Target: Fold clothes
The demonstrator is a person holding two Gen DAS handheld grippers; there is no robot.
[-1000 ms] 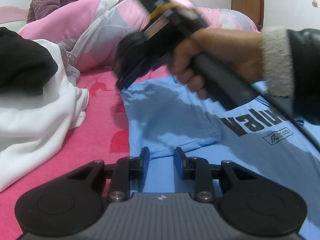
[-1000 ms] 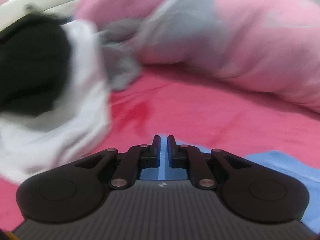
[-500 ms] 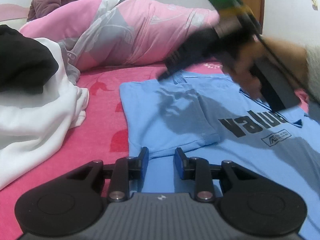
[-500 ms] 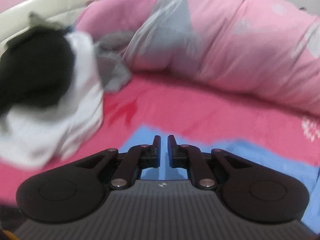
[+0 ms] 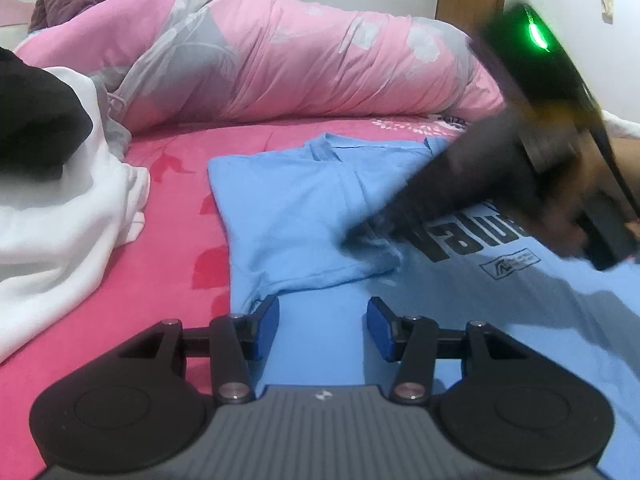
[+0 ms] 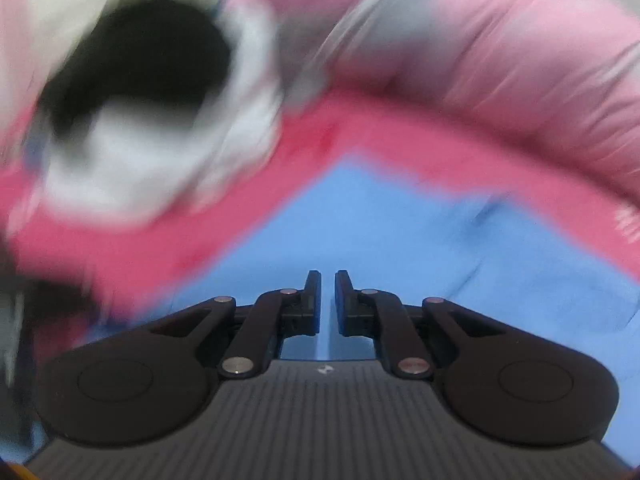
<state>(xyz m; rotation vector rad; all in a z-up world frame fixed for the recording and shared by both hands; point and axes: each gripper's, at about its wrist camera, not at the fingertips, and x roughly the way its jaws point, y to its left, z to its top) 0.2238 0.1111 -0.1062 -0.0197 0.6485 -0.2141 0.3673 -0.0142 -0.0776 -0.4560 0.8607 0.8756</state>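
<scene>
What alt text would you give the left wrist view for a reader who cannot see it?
The left gripper, fingers apart, hovers over a light blue T-shirt spread flat on a pink bed sheet. The blurred right gripper, held in a hand, reaches down onto the folded-in sleeve. White cloth lies left, a pink quilt behind.

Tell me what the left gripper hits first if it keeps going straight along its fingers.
Probably the blue T-shirt: the left gripper is open just above it, and the folded sleeve's hem lies right ahead of the fingertips. The right gripper is further along, off to the right. Depth is hard to judge.
</scene>
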